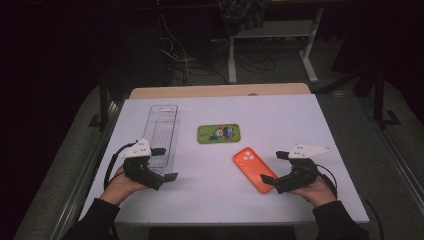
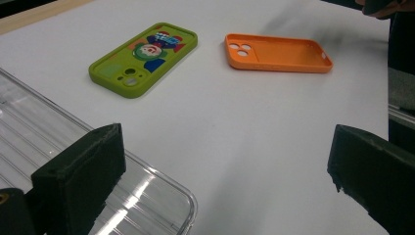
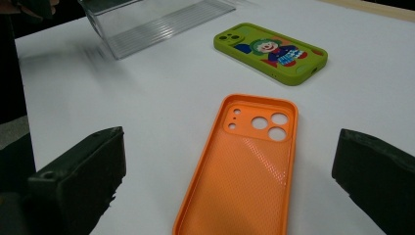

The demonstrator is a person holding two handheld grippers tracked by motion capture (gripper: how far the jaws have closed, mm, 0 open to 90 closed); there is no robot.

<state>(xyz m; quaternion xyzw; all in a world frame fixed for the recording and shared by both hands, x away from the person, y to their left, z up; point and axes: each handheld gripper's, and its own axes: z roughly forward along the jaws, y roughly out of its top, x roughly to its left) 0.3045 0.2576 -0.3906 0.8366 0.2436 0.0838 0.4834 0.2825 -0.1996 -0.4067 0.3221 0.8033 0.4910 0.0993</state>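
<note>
**A:** Your right gripper (image 1: 270,168) sits just at the near end of the orange phone case (image 1: 255,169), fingers spread wide with nothing between the pads. From the right gripper view the case lies hollow side up, its near end between your two fingers, camera cut-outs at the far end. Your left gripper (image 1: 165,164) is spread just as wide and empty, one finger over the near corner of the clear tray (image 1: 162,134).

**B:** So what could trip you up?

**A:** The case is thin and flat on the tabletop (image 1: 300,115). If you close on its low side walls from a shallow angle, I'd expect the fingers to ride over the rim or push it away instead of gripping. Soft walls may also buckle inward under a squeeze, so the case could twist out as you lift.

**B:** And on the left?

**A:** A careless sweep could knock the tray, which looks light enough to slide toward the left edge.

**B:** Room to move?

**A:** Plenty in the middle. The green phone case (image 1: 218,133) lies well apart from the orange one, beyond it, and bare surface runs between case and tray. Watch the near edge by your hands and the right edge beside your right wrist.
</note>
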